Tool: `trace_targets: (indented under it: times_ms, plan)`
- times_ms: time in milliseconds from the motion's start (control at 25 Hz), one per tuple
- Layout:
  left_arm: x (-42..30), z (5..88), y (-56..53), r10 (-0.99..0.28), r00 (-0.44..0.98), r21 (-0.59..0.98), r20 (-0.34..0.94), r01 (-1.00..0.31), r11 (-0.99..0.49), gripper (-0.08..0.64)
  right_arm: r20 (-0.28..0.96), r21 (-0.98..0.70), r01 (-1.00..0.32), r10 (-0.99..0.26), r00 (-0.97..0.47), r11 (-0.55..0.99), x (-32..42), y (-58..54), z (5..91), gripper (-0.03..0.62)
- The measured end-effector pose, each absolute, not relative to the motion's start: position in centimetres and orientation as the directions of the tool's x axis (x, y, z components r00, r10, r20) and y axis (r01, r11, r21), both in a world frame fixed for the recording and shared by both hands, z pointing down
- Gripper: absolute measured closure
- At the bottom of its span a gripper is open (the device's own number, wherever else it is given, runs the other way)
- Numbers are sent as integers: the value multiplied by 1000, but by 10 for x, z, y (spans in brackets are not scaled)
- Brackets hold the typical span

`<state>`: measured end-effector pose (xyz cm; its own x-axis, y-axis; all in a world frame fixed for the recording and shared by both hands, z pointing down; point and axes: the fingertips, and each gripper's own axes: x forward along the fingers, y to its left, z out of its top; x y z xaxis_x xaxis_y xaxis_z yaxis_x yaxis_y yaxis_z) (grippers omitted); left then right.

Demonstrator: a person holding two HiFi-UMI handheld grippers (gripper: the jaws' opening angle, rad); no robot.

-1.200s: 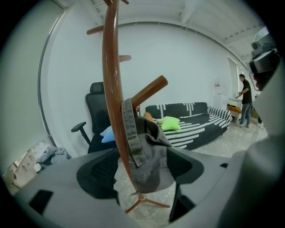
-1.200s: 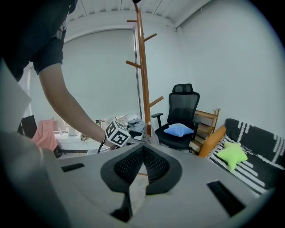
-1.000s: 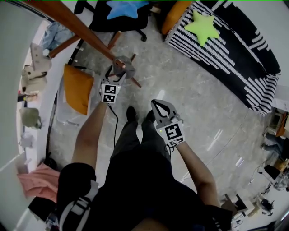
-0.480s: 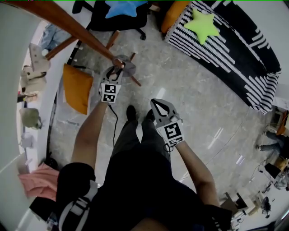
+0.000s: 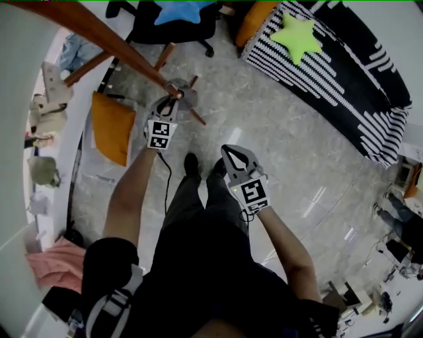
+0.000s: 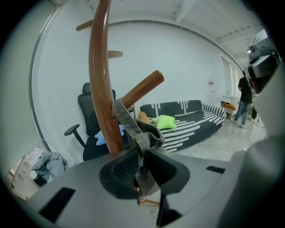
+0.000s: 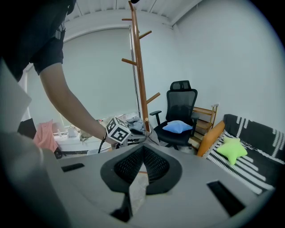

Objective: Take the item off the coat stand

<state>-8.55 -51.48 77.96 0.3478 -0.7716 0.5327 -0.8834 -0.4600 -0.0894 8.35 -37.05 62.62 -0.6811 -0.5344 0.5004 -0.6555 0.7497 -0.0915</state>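
Observation:
A wooden coat stand point(image 5: 99, 30) rises at the upper left, its pole point(image 6: 100, 80) close ahead in the left gripper view. A grey item point(image 5: 186, 96) hangs by a grey strap point(image 6: 127, 120) from a slanted peg point(image 6: 142, 87). My left gripper point(image 5: 173, 101) is at that peg. Its jaws have just been closing, and the pads now pinch the strap point(image 6: 141, 149). My right gripper point(image 5: 229, 154) hangs lower, over the floor by the person's feet, shut with nothing in it point(image 7: 142, 151). It looks toward the stand point(image 7: 139, 67) and the left gripper's marker cube point(image 7: 117, 130).
A black office chair with a blue cushion point(image 5: 180, 13) stands behind the stand. A black-and-white striped sofa point(image 5: 344, 86) with a green star cushion point(image 5: 296, 37) fills the upper right. An orange cushion point(image 5: 112, 129) leans at the left wall. A person point(image 6: 244, 100) stands far off.
The left gripper's jaws have closed in on the grey strap at the peg. Neither hand has shifted noticeably, and the right gripper stays shut.

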Motion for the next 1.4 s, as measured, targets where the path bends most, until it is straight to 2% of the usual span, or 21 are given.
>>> trace_targets:
  times_ms: [920,1400]
  plan:
    - [-65,714,-491,-820,372,-82,436,-890,-448,496,485,-97,-682,-564,-668,725,102,-362,617,574]
    - [-42,677,-464,-821,417,-104,389,-866,-489,497,474,-85,-693,-583,-660,716,111,-351,602,574]
